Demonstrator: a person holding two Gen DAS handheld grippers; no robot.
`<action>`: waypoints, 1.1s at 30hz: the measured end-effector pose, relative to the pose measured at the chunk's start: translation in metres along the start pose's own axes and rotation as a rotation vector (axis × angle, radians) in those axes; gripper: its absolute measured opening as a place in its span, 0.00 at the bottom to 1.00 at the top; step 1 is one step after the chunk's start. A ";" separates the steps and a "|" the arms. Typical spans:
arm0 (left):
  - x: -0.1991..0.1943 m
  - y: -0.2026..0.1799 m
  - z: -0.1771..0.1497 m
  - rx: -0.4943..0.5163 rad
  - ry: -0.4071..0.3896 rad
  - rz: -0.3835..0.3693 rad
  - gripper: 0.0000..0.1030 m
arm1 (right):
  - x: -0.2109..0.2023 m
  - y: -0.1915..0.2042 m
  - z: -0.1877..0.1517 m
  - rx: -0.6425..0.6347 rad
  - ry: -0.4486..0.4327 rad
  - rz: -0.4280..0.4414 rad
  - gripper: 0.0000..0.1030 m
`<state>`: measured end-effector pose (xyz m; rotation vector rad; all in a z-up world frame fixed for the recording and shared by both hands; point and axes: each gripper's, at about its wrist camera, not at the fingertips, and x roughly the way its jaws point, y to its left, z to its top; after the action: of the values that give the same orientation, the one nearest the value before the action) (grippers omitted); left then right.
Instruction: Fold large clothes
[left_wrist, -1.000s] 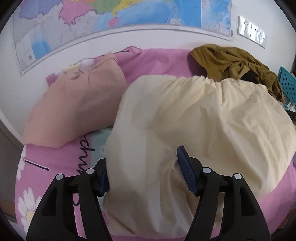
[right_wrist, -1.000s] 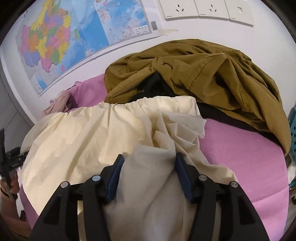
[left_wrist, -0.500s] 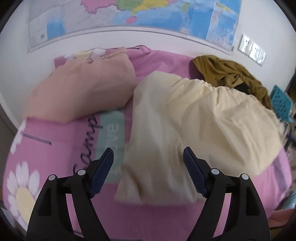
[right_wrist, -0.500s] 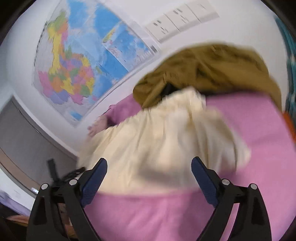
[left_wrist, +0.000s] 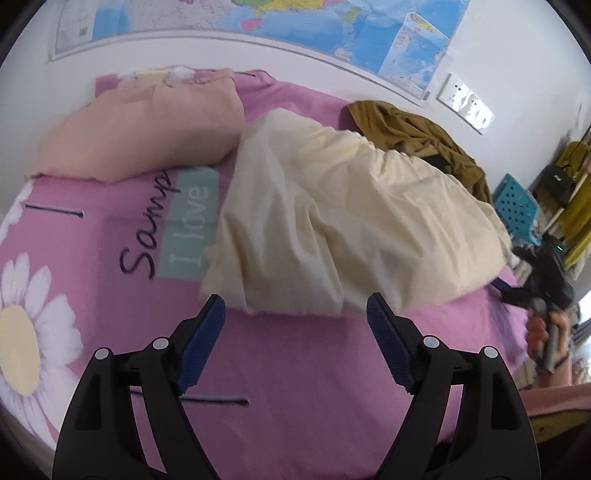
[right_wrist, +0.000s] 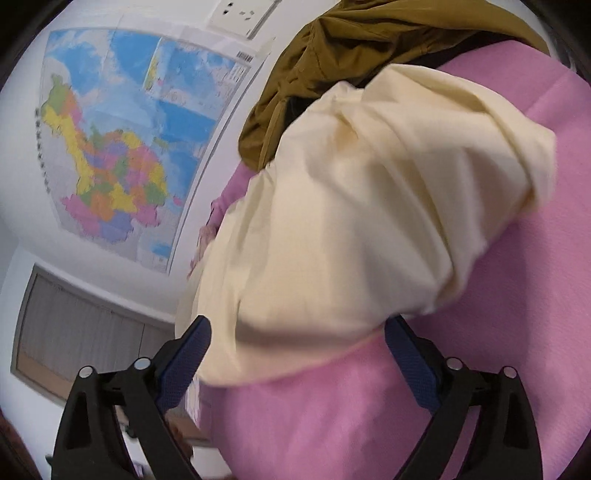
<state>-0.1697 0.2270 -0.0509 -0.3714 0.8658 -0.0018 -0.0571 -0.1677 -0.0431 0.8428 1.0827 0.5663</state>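
Observation:
A large cream garment (left_wrist: 351, 221) lies folded over in a loose bundle across the pink bedsheet (left_wrist: 303, 369). My left gripper (left_wrist: 294, 299) hovers just short of the garment's near edge, open, with nothing between its fingers. In the right wrist view, which is rolled sideways, the cream garment (right_wrist: 369, 203) fills the middle. My right gripper (right_wrist: 297, 321) sits at its lower edge with the jaws opening. The cloth lies past the pads and is not pinched. That right gripper (left_wrist: 532, 291), held by a hand, also shows at the bed's right edge.
An olive-brown garment (left_wrist: 417, 129) is heaped at the back of the bed against the wall. A peach pillow (left_wrist: 147, 125) lies at the back left. A blue perforated basket (left_wrist: 515, 206) stands off the bed's right side. A map (right_wrist: 129, 147) hangs on the wall.
Both grippers let go of the cream garment and opened wide. Each pulled back from it, so more pink sheet shows in front. The right wrist view rolled strongly.

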 end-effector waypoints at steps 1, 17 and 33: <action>0.000 -0.001 -0.002 -0.001 0.010 -0.011 0.76 | 0.002 0.000 0.003 0.019 -0.015 -0.004 0.92; 0.080 -0.022 0.005 -0.219 0.164 -0.374 0.94 | 0.037 0.018 0.018 0.016 -0.139 -0.074 0.95; 0.099 -0.007 0.030 -0.507 0.025 -0.260 0.67 | 0.052 0.022 0.028 0.023 -0.256 -0.082 0.79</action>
<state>-0.0821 0.2150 -0.1048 -0.9590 0.8315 -0.0283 -0.0112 -0.1245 -0.0465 0.8614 0.8863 0.3667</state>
